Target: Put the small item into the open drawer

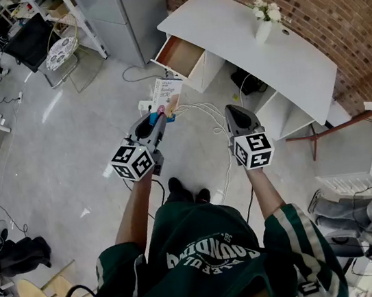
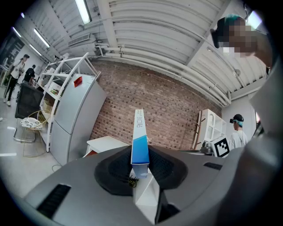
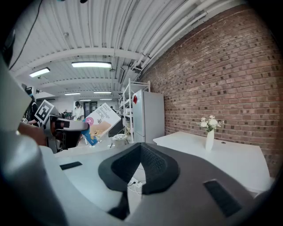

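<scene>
A flat white and blue box (image 1: pixel 168 96), the small item, is clamped by its lower end in my left gripper (image 1: pixel 157 123). In the left gripper view the box (image 2: pixel 139 134) stands edge-on between the dark pads of that gripper (image 2: pixel 140 162). My right gripper (image 1: pixel 237 117) hangs to the right of it, shut and empty, its pads (image 3: pixel 152 170) meeting with nothing between them. The right gripper view shows the box (image 3: pixel 101 122) at the left. The open drawer (image 1: pixel 181 55), with a brown inside, juts from the white desk (image 1: pixel 238 36) well ahead of both grippers.
A white vase with flowers (image 1: pixel 264 20) stands on the desk against the brick wall (image 1: pixel 332 12). White cables and a power strip (image 1: pixel 198 111) lie on the grey floor between me and the drawer. A grey fridge (image 1: pixel 120 12) and a shelving rack (image 1: pixel 59 18) stand to the left.
</scene>
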The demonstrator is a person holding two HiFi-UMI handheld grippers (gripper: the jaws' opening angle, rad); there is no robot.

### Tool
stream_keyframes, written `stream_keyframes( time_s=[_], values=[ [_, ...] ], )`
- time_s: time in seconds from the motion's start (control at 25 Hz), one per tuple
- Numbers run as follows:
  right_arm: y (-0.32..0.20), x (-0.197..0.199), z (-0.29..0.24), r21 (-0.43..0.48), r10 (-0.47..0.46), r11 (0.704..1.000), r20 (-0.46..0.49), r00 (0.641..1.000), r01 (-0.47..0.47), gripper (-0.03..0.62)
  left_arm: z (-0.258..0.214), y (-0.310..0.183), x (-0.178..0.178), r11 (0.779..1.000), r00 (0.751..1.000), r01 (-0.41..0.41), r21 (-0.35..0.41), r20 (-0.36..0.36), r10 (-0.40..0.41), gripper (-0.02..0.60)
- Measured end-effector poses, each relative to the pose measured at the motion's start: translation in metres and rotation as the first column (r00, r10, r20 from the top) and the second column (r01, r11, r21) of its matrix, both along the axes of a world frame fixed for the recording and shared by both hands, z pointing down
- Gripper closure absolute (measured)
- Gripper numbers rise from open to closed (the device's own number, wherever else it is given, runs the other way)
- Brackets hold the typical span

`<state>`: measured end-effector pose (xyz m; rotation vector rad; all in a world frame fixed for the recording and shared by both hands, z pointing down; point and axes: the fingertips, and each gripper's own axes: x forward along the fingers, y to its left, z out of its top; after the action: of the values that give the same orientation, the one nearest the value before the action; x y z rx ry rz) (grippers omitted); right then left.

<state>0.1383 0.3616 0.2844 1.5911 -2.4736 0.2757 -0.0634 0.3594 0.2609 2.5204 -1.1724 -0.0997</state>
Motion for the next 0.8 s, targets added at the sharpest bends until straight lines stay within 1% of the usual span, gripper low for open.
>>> stream_keyframes(
  time_s=[0.16, 0.4, 0.6, 0.8],
  values=[
    [0.0020, -0.0035, -0.0030, 0.012, -0.023, 1.000, 0.045, 0.999, 0.022, 0.569, -0.0001, 0.0020, 0.0001, 1.000, 1.000, 0.000, 0.000, 0.003, 0.000, 0.485],
    [0.0013, -0.0025, 0.0001, 0.006, -0.006, 1.000, 0.030, 1.000, 0.006, 0.568, 0.0009, 0.0023, -0.0010, 1.000, 1.000, 0.003, -0.002, 0.005, -0.003, 0.485],
    [0.0018, -0.0050, 0.0019, -0.006, -0.020, 1.000, 0.032, 0.999, 0.020, 0.569, 0.0005, 0.0023, -0.0004, 1.000, 1.000, 0.003, -0.005, 0.009, -0.003, 0.485],
    [0.0004, -0.0023, 0.0009, 0.007, -0.024, 1.000, 0.024, 0.999, 0.024, 0.568, 0.0015, -0.0004, 0.0033, 1.000, 1.000, 0.003, 0.001, 0.008, -0.003, 0.485]
  ],
)
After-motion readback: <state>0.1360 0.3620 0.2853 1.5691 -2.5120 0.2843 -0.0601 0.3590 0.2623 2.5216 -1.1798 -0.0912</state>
